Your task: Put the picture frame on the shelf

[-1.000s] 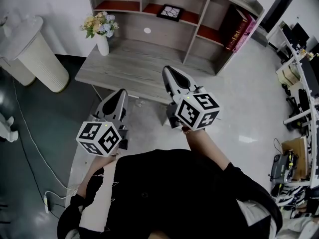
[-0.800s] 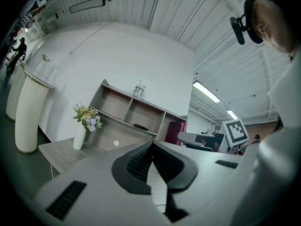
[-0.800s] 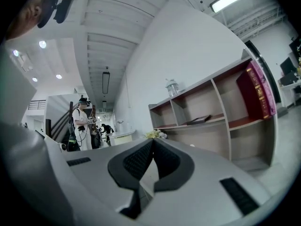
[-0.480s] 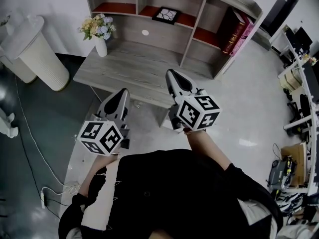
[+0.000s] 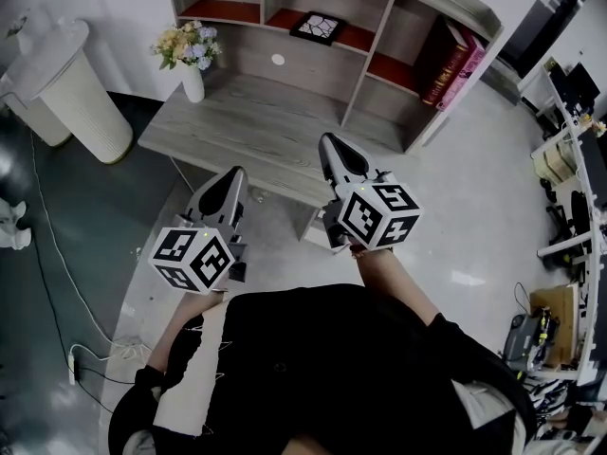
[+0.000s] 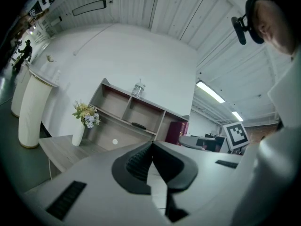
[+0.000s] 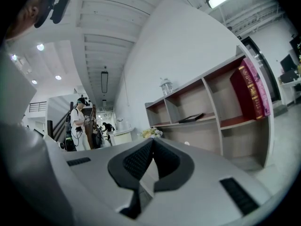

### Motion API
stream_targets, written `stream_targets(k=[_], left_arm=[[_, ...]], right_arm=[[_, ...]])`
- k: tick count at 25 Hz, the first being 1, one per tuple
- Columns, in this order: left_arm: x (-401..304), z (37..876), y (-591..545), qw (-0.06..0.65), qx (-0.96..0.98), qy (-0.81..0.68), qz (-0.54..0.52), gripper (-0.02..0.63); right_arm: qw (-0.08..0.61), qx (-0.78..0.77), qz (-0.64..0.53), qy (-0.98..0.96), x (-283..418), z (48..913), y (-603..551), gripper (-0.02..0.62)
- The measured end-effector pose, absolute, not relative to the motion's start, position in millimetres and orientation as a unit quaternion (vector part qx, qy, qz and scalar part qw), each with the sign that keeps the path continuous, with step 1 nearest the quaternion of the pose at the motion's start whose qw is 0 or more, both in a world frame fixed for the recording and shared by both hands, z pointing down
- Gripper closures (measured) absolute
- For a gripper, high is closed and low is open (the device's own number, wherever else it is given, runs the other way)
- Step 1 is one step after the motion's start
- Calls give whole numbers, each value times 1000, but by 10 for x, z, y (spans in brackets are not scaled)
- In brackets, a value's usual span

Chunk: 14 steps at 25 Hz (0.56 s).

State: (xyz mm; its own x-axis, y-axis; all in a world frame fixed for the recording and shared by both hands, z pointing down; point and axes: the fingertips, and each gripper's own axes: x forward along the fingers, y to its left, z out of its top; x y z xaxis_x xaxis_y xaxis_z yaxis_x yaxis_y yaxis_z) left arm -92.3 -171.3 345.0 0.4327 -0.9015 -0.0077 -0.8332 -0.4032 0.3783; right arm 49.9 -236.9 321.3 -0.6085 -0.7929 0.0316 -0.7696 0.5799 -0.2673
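Note:
The picture frame point(image 5: 318, 27), black-edged with a white pattern, lies flat in the middle compartment of the wooden shelf point(image 5: 394, 22). It also shows as a dark slab in the left gripper view point(image 6: 138, 125) and in the right gripper view point(image 7: 190, 118). My left gripper point(image 5: 230, 173) hovers in front of the grey desk point(image 5: 256, 131), its jaws closed tip to tip point(image 6: 151, 143) with nothing between them. My right gripper point(image 5: 329, 140) reaches over the desk's near edge, also shut and empty point(image 7: 153, 140). Both point level toward the shelf, well short of it.
A white vase of flowers point(image 5: 193, 60) stands at the desk's left rear. Red and pink books point(image 5: 455, 60) lean in the shelf's right compartment, and a glass jar point(image 6: 138, 87) sits on top. A white ribbed pedestal point(image 5: 71, 88) stands left; a cable point(image 5: 57, 273) trails on the floor.
Both grippers have shifted only slightly in front of the desk. Their jaws stay shut and empty, and the picture frame has not moved.

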Motion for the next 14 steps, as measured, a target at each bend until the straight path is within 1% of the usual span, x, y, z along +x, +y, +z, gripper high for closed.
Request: stream_targets(k=[14], left_arm=[[-788,3489,-1725,165,835,-517,-95,594]], right_arm=[[34,-446,-137,884,612,3350,-2391,603]])
